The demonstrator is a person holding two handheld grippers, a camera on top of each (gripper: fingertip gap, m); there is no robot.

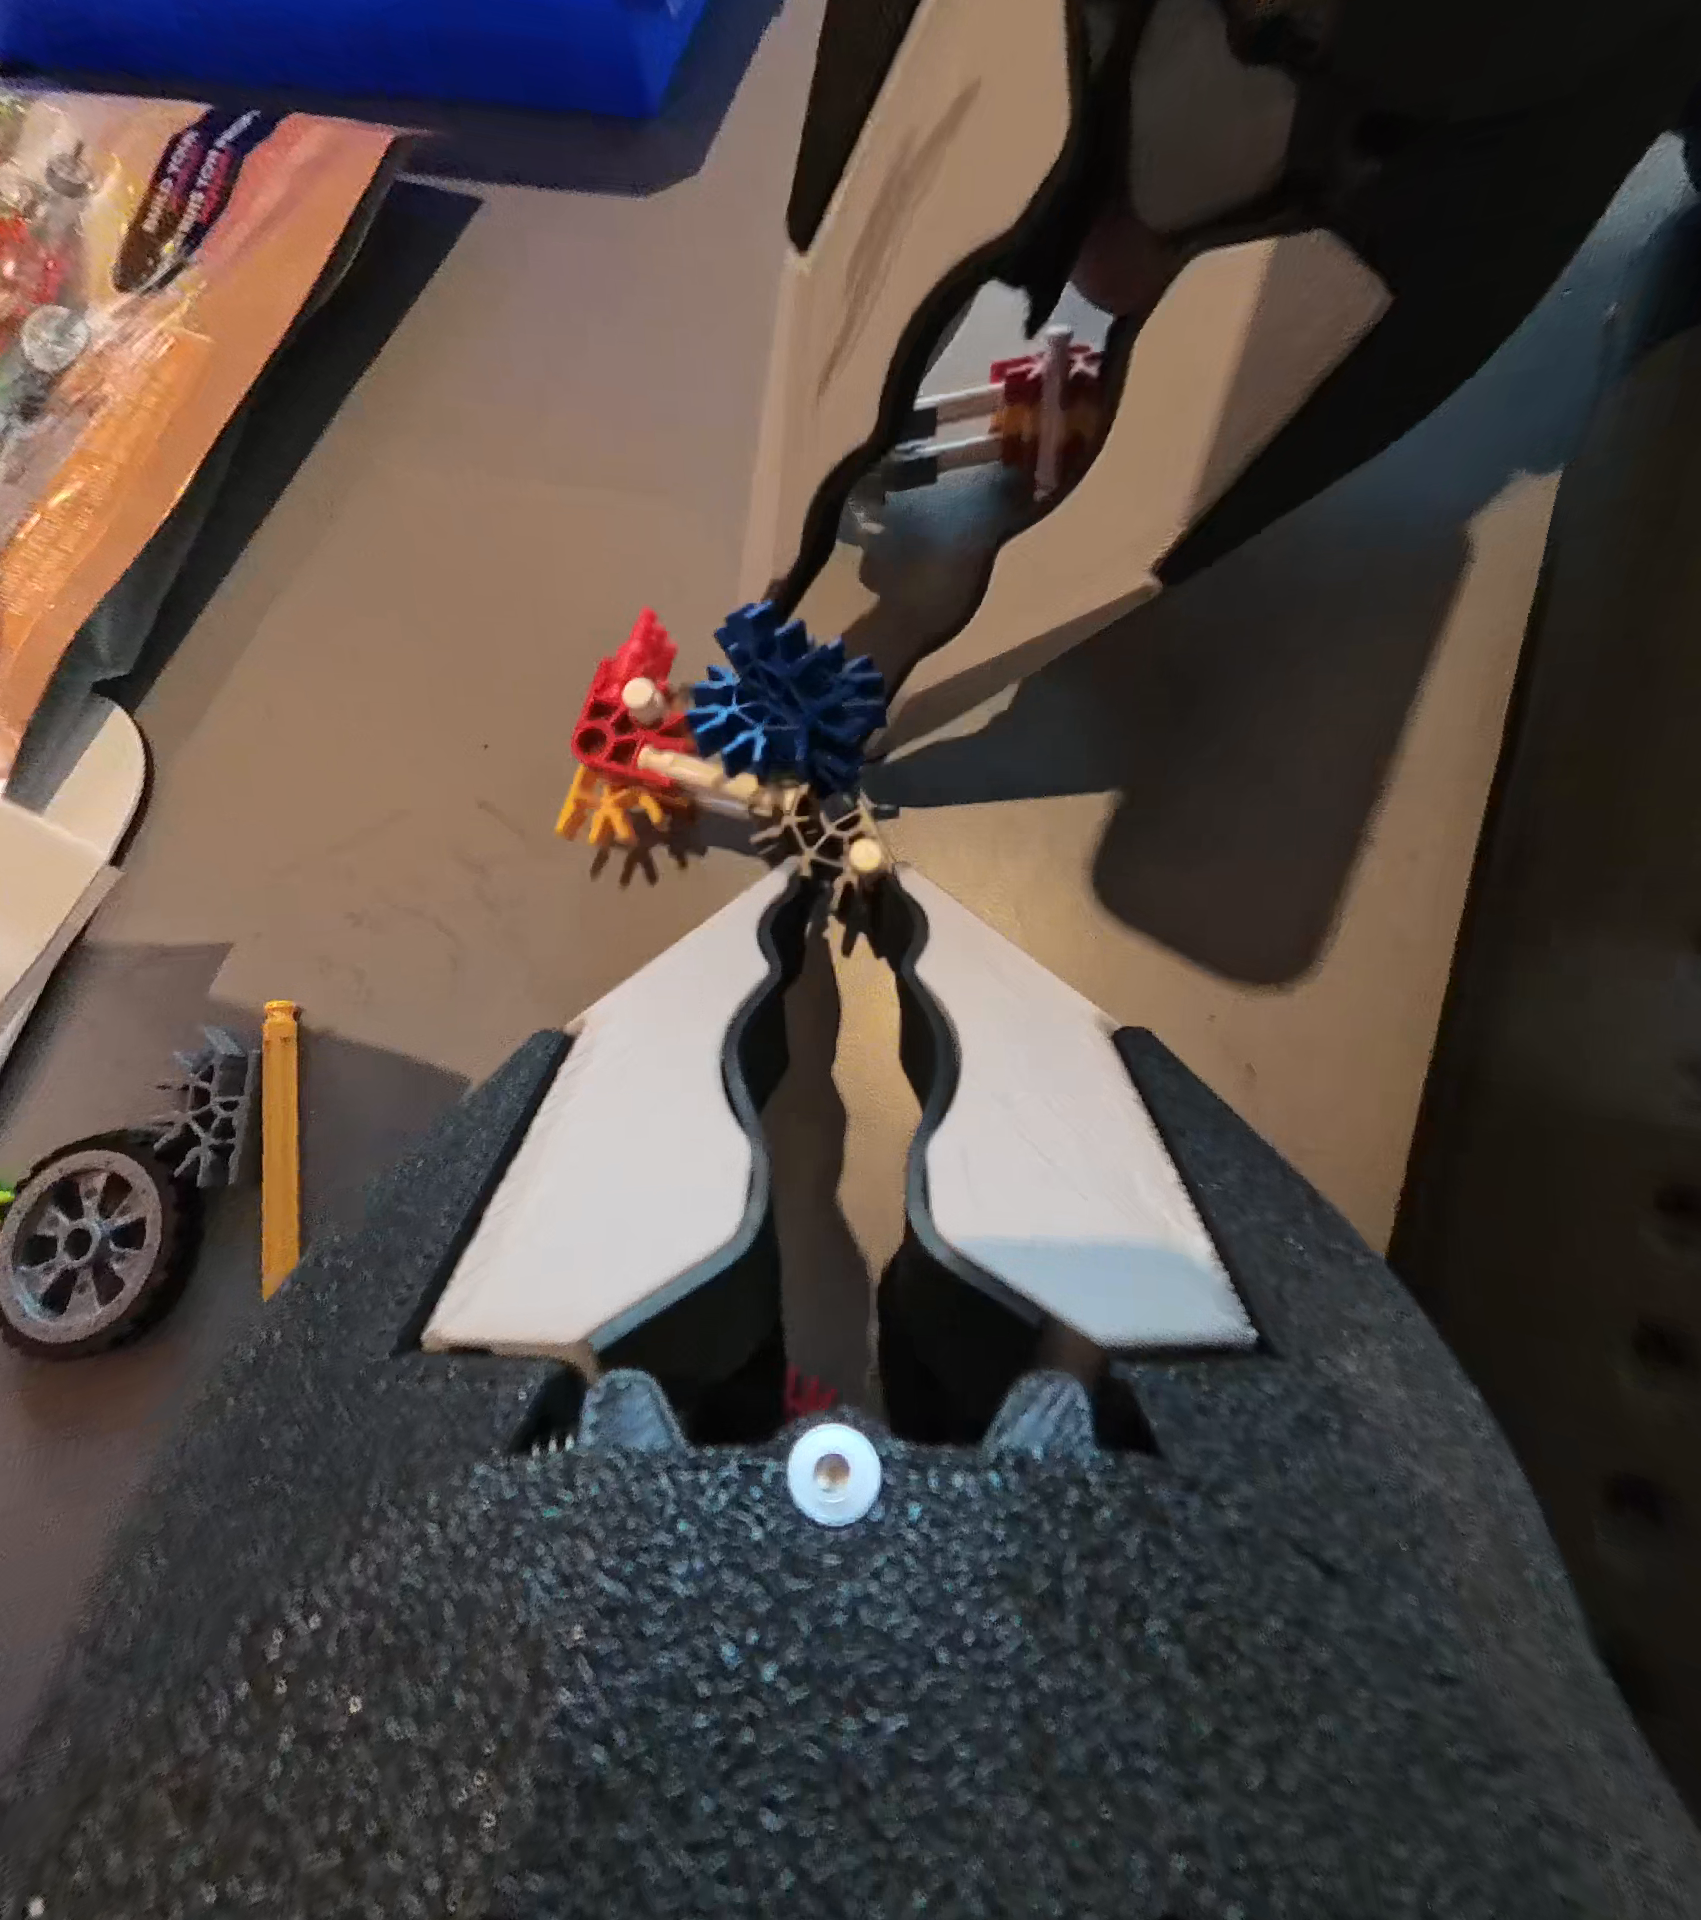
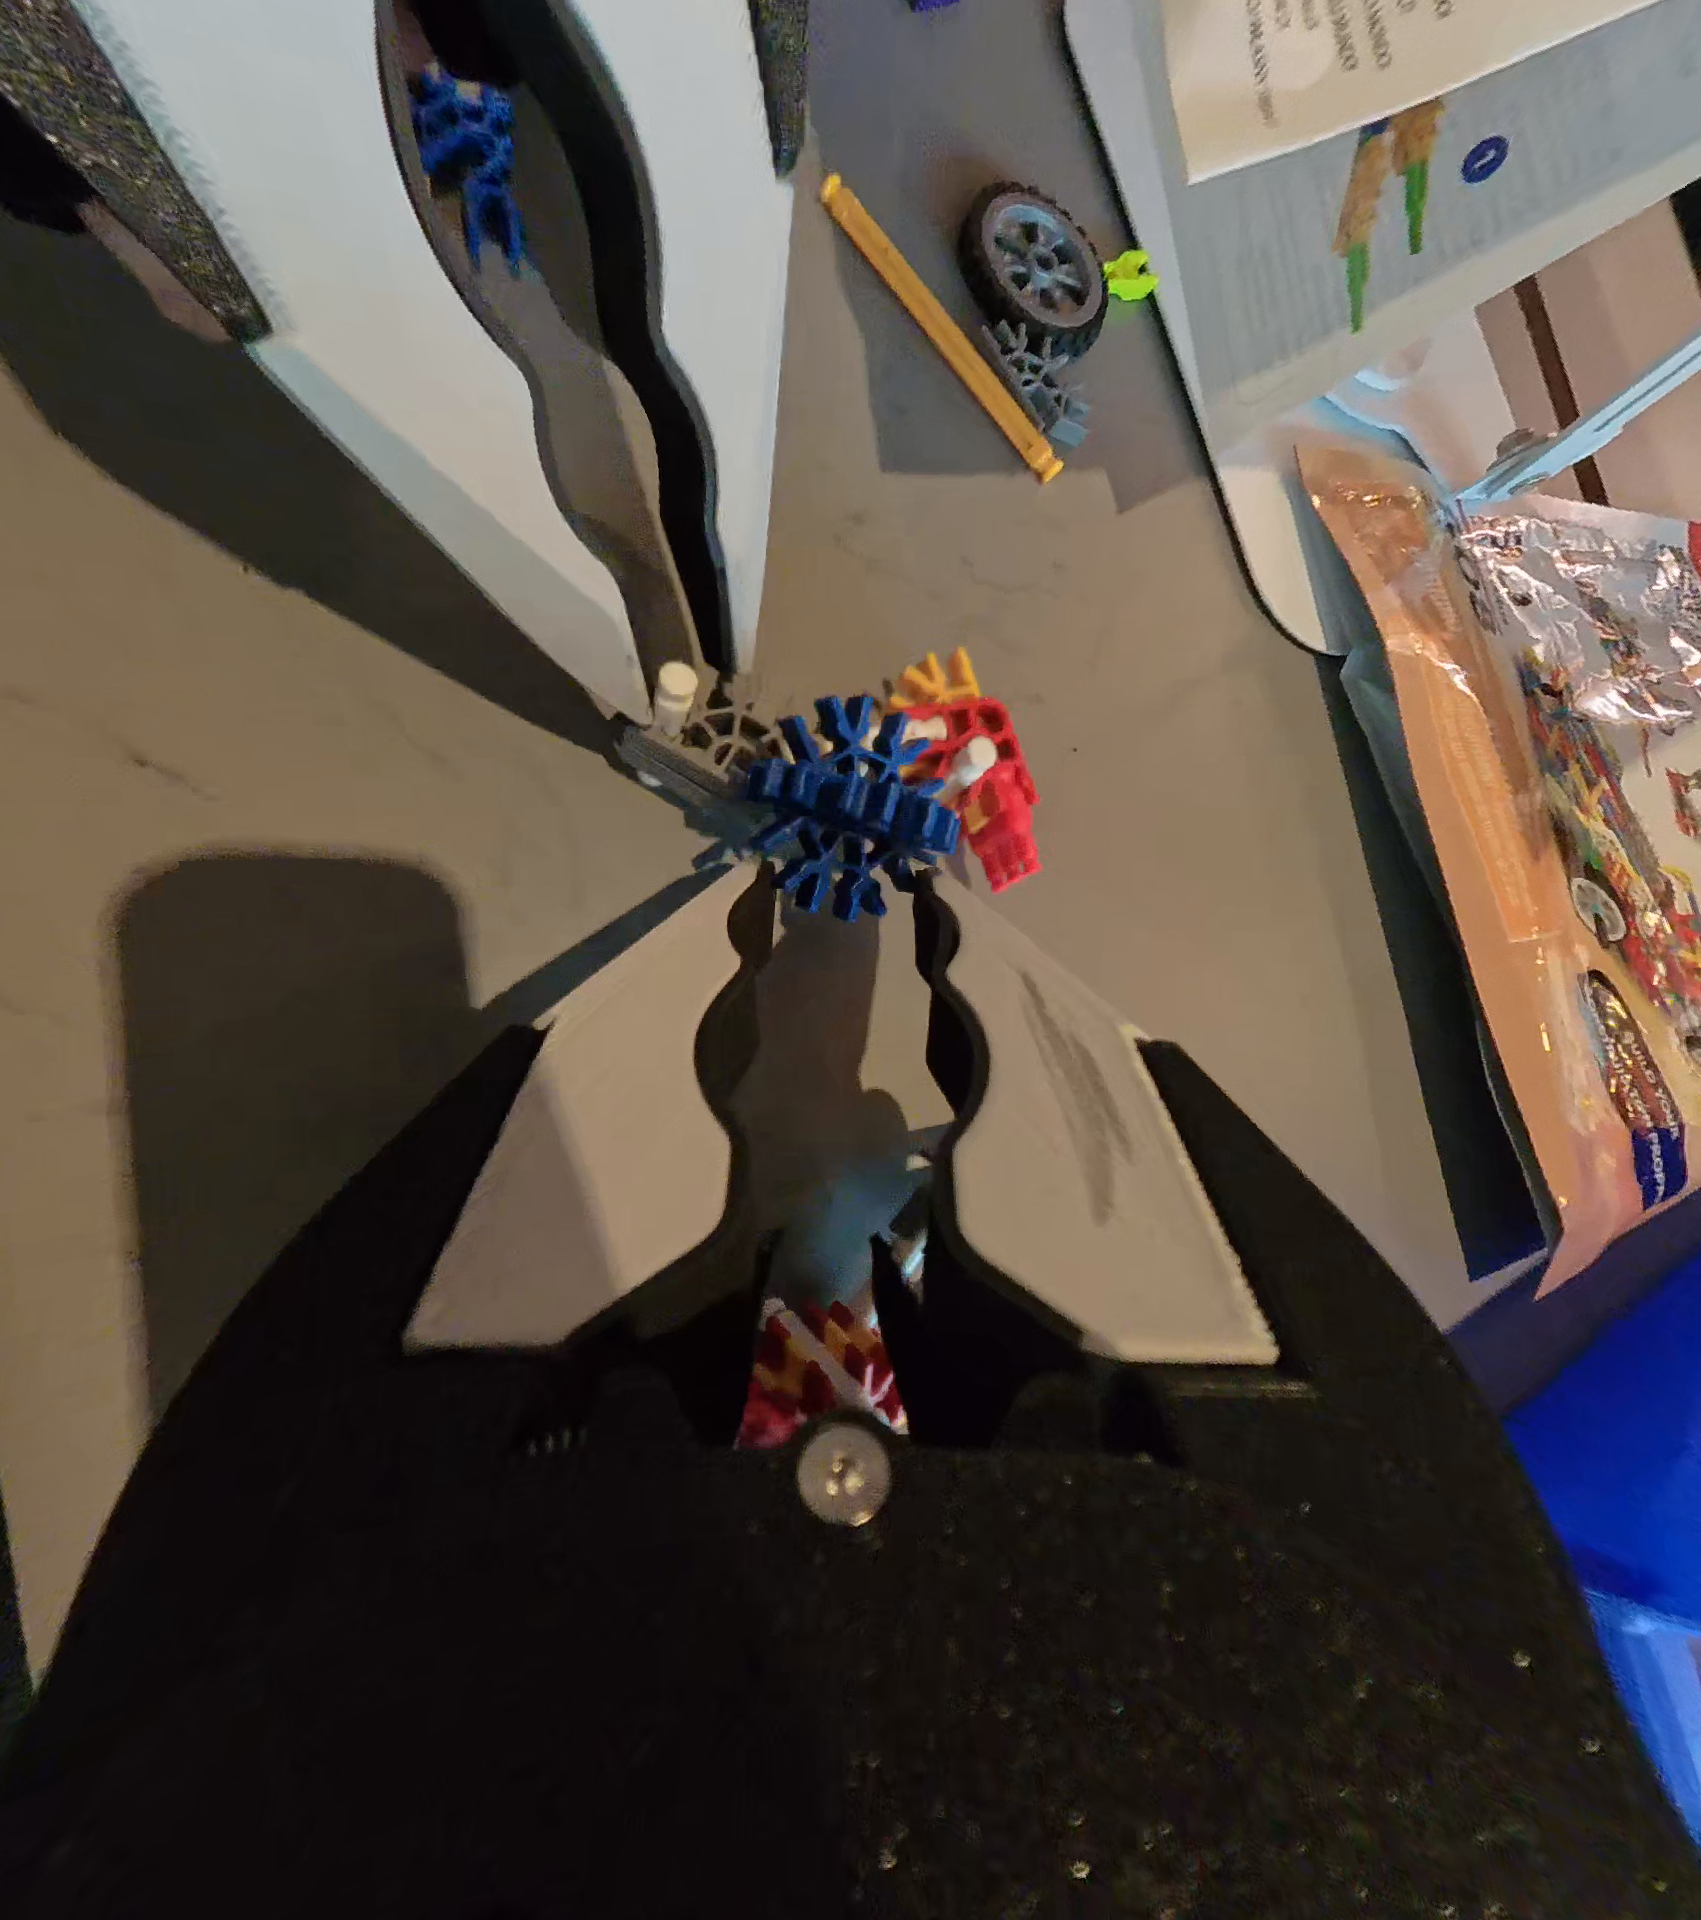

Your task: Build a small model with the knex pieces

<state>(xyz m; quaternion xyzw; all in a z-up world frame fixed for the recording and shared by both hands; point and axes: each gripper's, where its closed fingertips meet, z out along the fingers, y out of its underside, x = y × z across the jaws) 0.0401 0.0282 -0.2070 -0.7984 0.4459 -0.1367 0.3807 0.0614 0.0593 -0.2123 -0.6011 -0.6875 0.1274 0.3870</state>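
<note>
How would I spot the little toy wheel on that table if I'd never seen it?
Start at the white booklet near the table's edge. Just beside it lies the wheel, with a black tyre and grey spokes. A yellow stick, a grey snowflake-shaped piece and a small green clip lie around it; the wheel is the only round thing there.

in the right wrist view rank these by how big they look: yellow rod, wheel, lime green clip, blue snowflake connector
1. yellow rod, the longest.
2. blue snowflake connector at the right gripper tips; it sits nearer the camera than the rest, which may inflate it.
3. wheel, close to the connector.
4. lime green clip, clearly smallest.
</note>
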